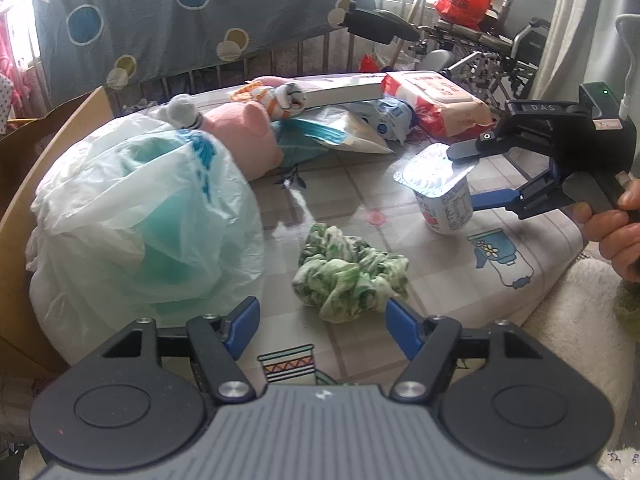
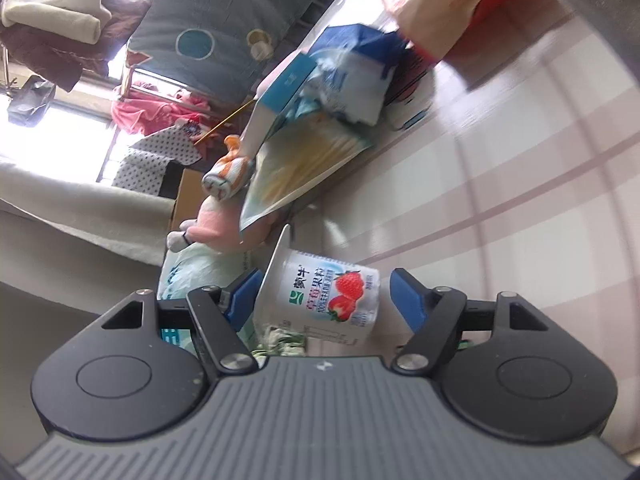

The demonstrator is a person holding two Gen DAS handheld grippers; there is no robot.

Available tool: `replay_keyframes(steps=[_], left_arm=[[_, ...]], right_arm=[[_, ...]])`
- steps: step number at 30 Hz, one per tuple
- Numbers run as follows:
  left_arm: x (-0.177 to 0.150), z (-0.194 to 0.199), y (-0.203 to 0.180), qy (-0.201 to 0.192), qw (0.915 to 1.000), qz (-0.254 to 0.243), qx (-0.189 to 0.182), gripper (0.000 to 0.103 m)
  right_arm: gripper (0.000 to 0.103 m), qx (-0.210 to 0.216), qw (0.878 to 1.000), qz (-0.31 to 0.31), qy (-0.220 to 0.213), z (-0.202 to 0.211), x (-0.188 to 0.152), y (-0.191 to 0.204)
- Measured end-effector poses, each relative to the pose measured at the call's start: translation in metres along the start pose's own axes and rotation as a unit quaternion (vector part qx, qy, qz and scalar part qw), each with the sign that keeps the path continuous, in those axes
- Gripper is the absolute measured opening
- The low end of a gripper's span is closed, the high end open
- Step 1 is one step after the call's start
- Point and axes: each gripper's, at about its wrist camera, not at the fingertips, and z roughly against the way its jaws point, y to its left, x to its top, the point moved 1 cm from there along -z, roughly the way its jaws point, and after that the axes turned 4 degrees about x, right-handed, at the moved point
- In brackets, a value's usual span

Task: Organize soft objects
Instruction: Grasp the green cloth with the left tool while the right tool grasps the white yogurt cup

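Left wrist view: our left tongs (image 1: 320, 318) gape, released, before the green cloth (image 1: 350, 274); our right tongs (image 2: 326, 298) straddle the yogurt cup (image 2: 320, 300), its grip uncertain.

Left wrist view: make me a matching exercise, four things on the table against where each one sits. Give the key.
Things:
1. green scrunchie
2. yogurt cup
3. white plastic bag
4. pink plush toy

Places:
A. between the right gripper fingers
B. far left, large crumpled heap
C. just ahead of the left gripper
D. behind the bag, partly covered by it

Pairs: 1-C, 2-A, 3-B, 4-D
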Motion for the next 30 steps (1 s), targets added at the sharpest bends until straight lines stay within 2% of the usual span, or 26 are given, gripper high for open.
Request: replay_keyframes(steps=[4, 9, 17, 20, 23, 24, 28, 30], left_arm=[[0.007, -0.007, -0.01, 0.007, 0.9999, -0.011, -0.01, 0.079], [0.016, -0.029, -0.024, 0.034, 0.9993, -0.014, -0.01, 0.081], [0.028, -0.059, -0.04, 0.057, 0.9976, -0.027, 0.029, 0.081], [0.032, -0.068, -0.041, 0.064, 0.9965, -0.028, 0.045, 0.081], [0.035, -0.075, -0.042, 0.07, 0.9958, -0.023, 0.054, 0.081], [0.035, -0.078, -0.041, 0.071, 0.9956, -0.021, 0.057, 0.079], [0.035, -0.08, -0.042, 0.063, 0.9957, -0.025, 0.062, 0.062], [0.035, -0.08, -0.042, 0.061, 0.9959, -0.026, 0.061, 0.059]], right_arm=[[0.076, -0.005, 1.0, 0.012, -0.004, 0.005, -0.002, -0.006], [0.08, 0.001, 0.998, 0.055, -0.019, 0.013, 0.001, -0.001], [0.082, 0.04, 0.995, 0.092, 0.006, 0.008, 0.006, -0.002], [0.083, 0.041, 0.992, 0.116, 0.015, 0.007, 0.006, 0.002], [0.089, 0.029, 0.987, 0.156, 0.025, 0.007, 0.006, 0.011], [0.091, 0.023, 0.984, 0.172, 0.029, 0.006, 0.005, 0.016], [0.092, -0.003, 0.975, 0.217, 0.048, -0.004, 0.002, 0.029], [0.092, -0.019, 0.971, 0.231, 0.058, -0.012, 0.0, 0.035]])
